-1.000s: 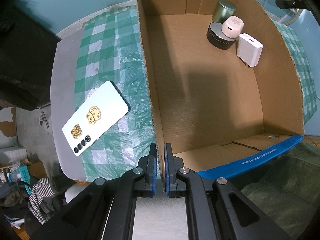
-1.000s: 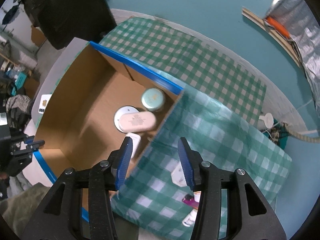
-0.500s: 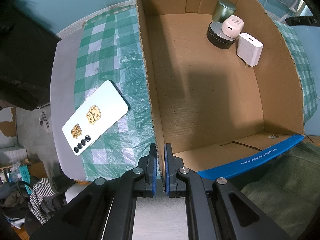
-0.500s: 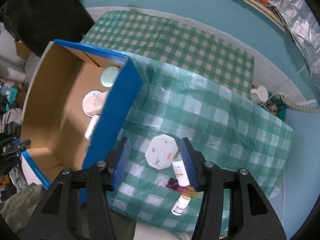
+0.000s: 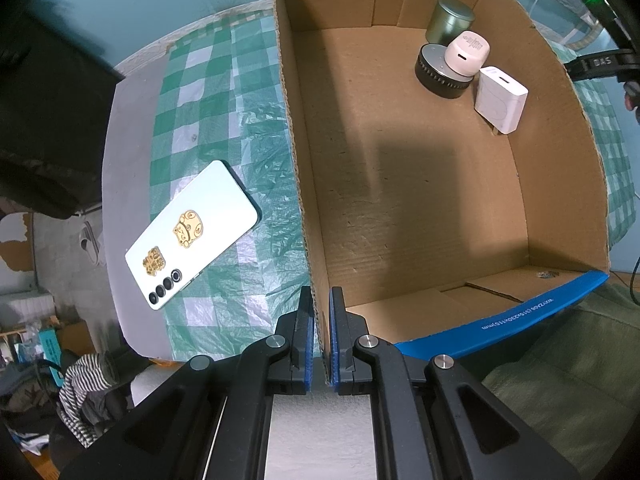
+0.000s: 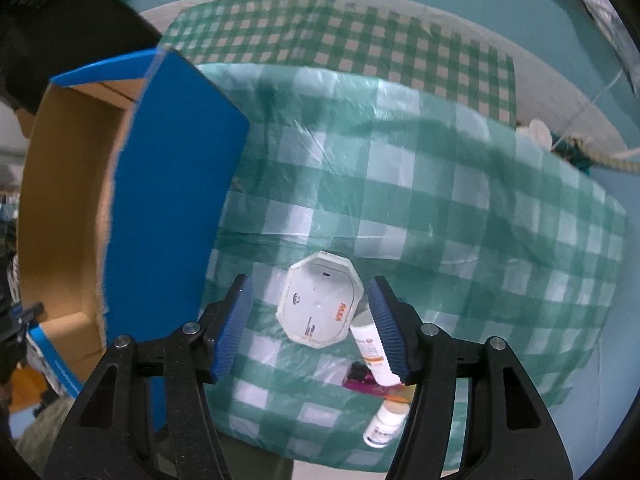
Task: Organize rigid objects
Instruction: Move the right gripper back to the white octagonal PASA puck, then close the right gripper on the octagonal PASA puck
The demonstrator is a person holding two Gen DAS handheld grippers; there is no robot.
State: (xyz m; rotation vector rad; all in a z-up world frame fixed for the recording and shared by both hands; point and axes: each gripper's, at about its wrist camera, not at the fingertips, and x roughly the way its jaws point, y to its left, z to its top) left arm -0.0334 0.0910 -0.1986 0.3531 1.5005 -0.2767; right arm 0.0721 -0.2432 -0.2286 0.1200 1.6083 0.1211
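A: Octagonal white container (image 6: 320, 301)?
B: On the checked cloth (image 6: 460, 200), flat, framed between the spread right gripper (image 6: 311, 327), which has dropped nearer since earlier.
A: Left gripper (image 5: 318, 336)?
B: Clamped on the cardboard box (image 5: 298, 168) wall, unchanged.

A brown cardboard box with blue outer walls (image 5: 416, 208) sits on a green-and-white checked plastic tablecloth (image 6: 440, 208). Inside are a metallic olive-green round tin (image 5: 450, 20), a black ridged disc with a grey top (image 5: 438, 74), a pale pink rounded case (image 5: 468, 54) and a white square charger (image 5: 500, 100). A white phone with gold stickers (image 5: 192, 232) lies outside. A white octagonal container with orange lettering (image 6: 320, 302) lies between blue ridged gripper pads (image 6: 234, 328).
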